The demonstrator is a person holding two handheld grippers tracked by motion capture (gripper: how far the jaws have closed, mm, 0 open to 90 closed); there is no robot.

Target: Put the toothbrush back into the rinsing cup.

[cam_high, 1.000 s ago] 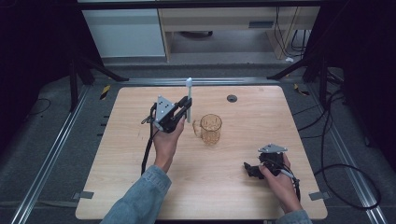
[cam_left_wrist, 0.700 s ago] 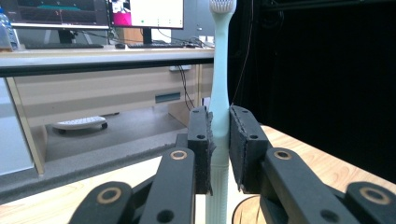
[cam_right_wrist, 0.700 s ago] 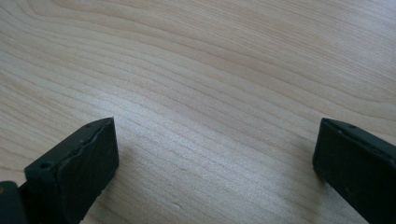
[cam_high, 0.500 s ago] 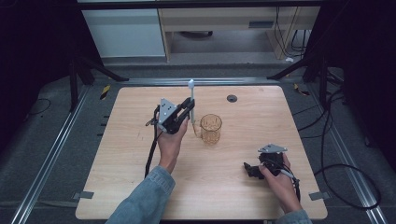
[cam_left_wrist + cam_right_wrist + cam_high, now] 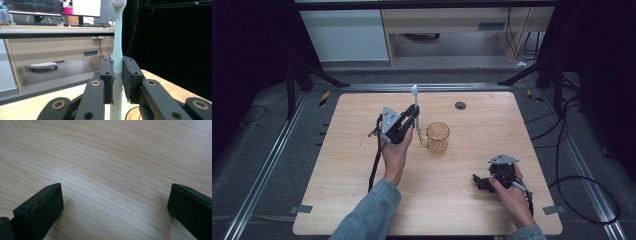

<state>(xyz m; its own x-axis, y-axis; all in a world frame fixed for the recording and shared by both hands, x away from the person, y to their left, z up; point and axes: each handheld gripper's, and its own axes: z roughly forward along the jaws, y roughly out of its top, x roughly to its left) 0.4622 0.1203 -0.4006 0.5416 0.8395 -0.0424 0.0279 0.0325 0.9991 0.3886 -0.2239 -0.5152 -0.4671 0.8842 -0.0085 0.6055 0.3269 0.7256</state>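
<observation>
A: Item one, largest: the desk [image 5: 362,200], pale wood grain, rounded corners, standing on grey floor with metal rails on both sides.

B: Landmark for the rest?

A: The cup [image 5: 438,137], amber and see-through, handle on its left, upright near the middle of the desk.

B: Next item down.

A: Left claw [image 5: 411,119], in the person's left hand, raised just left of the cup. In the left gripper view its two pads are clamped on the shaft of the toothbrush [image 5: 117,50], one on each side.

B: And the other one?

A: Right claw [image 5: 476,181], in the right hand, low on the desk, well apart from the cup, toward the near right. Jaws spread wide in the right gripper view, bare wood between them.

B: The toothbrush itself?

A: Pale mint handle, white head at the top, upright with a slight lean. It rises just left of the cup, head well above the rim, lower end not in the cup.

B: Smallest?

A: Dark round cable port [image 5: 460,105], beyond the cup, a little to the right.
</observation>
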